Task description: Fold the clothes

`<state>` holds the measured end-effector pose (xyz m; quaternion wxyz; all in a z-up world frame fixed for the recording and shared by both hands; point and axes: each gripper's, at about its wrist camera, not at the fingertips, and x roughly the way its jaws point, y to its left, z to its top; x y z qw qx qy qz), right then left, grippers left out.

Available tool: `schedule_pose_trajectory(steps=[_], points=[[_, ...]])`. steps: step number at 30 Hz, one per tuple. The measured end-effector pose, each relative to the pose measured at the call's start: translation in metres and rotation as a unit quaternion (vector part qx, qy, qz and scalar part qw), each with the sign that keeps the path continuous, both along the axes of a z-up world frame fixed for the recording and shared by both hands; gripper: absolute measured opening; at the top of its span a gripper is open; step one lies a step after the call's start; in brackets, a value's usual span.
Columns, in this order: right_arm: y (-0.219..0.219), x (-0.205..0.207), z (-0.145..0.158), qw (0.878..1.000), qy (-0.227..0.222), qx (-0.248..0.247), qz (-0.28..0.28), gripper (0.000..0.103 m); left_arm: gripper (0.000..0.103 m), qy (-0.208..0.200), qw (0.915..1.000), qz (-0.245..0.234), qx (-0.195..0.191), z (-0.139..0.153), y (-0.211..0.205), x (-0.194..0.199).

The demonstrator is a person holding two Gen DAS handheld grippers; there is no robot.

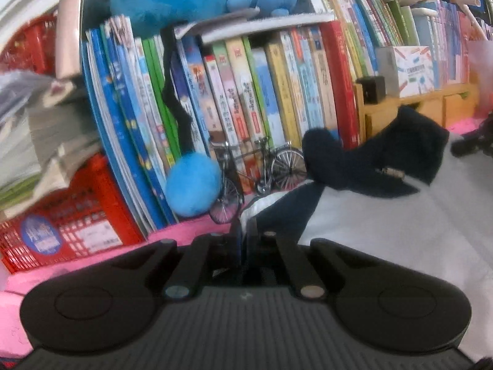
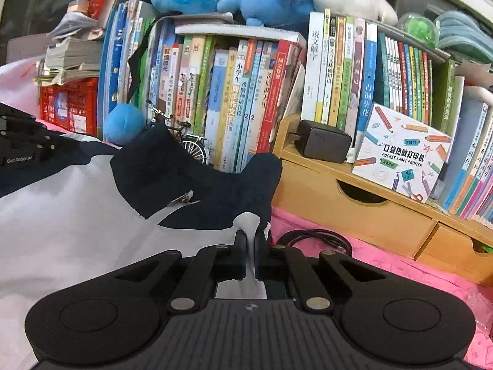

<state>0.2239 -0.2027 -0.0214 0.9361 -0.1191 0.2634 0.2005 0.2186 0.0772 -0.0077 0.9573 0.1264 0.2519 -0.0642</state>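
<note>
- Garment (image 2: 71,215): a white top with navy collar and shoulder panels; it lies spread on the pink-covered worktop (image 2: 385,265), collar end toward the row of books (image 2: 234,98) at 12 o'clock in both views.
- Left hand-held gripper (image 1: 245,231): jaws closed on a navy-and-white edge of the garment; the pinched cloth stands up between the pads.
- Right hand-held gripper (image 2: 251,240): jaws closed on a white edge beside the navy collar (image 2: 197,182); the fold of cloth rises out of the closed pads at 12 o'clock.
- Step in hand, as judged: both upper corners are gripped, one per side; the fold itself is not yet made, since the body of the garment lies flat.
- Next move, as judged: raise both grips together and carry the gripped edge over the body; keep both sides even so the fold line stays straight.
- Hazards: the toy bicycle (image 1: 262,169) and the black cable (image 2: 317,240) lie near the cloth; clear them during the sweep.
</note>
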Motion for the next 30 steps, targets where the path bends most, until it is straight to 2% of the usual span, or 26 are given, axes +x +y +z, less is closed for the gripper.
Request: schedule_pose_trajectory(steps=[3, 6, 7, 9, 11, 13, 15, 17, 18, 19, 20, 22, 25, 27, 30], points=[[-0.012, 0.010, -0.005, 0.999, 0.038, 0.033, 0.009, 0.019, 0.004, 0.032, 0.9992, -0.011, -0.020, -0.013, 0.008, 0.004], [-0.026, 0.019, -0.015, 0.994, 0.078, 0.073, 0.015, 0.045, 0.005, 0.053, 0.9978, -0.016, -0.035, -0.022, 0.015, 0.009], [-0.028, 0.022, -0.018, 0.994, 0.082, 0.075, 0.014, 0.050, 0.005, 0.060, 0.9973, -0.014, -0.040, -0.024, 0.017, 0.013], [-0.027, 0.029, -0.026, 0.993, 0.093, 0.068, 0.017, 0.051, 0.006, 0.073, 0.9962, -0.013, -0.045, -0.028, 0.019, 0.018], [-0.025, 0.035, -0.033, 0.992, 0.103, 0.064, 0.024, 0.059, 0.007, 0.093, 0.9941, -0.010, -0.054, -0.034, 0.023, 0.024], [-0.022, 0.040, -0.040, 0.991, 0.116, 0.059, 0.028, 0.064, 0.007, 0.093, 0.9938, 0.001, -0.061, -0.039, 0.023, 0.025], [-0.017, 0.040, -0.046, 0.991, 0.119, 0.048, 0.027, 0.065, 0.006, 0.083, 0.9958, 0.009, -0.039, -0.040, 0.015, 0.021], [-0.009, 0.034, -0.047, 0.994, 0.103, 0.027, 0.019, 0.045, 0.004, 0.061, 0.9980, 0.013, -0.006, -0.040, 0.004, 0.013], [-0.004, 0.030, -0.046, 0.995, 0.095, 0.015, 0.011, 0.027, 0.004, 0.046, 0.9988, 0.014, 0.010, -0.039, -0.001, 0.008], [0.002, 0.028, -0.044, 0.996, 0.087, 0.002, 0.004, 0.018, 0.003, 0.029, 0.9993, 0.014, 0.017, -0.033, -0.005, 0.004], [0.010, 0.022, -0.043, 0.997, 0.071, -0.023, 0.000, 0.014, 0.003, 0.011, 0.9996, 0.014, 0.023, -0.027, -0.007, 0.000], [0.030, 0.006, -0.040, 0.994, 0.009, -0.107, 0.005, 0.009, 0.003, -0.023, 0.9990, 0.014, 0.035, -0.014, -0.012, -0.007], [0.055, -0.011, -0.034, 0.973, -0.082, -0.216, 0.012, 0.007, 0.003, -0.057, 0.9962, 0.010, 0.065, 0.006, -0.021, 0.001], [0.059, -0.007, -0.024, 0.964, -0.113, -0.239, 0.004, 0.007, 0.003, -0.073, 0.9947, 0.013, 0.072, 0.016, -0.024, 0.012], [0.059, 0.012, -0.012, 0.962, -0.132, -0.240, -0.015, 0.007, 0.003, -0.069, 0.9951, 0.021, 0.068, 0.013, -0.028, 0.034]])
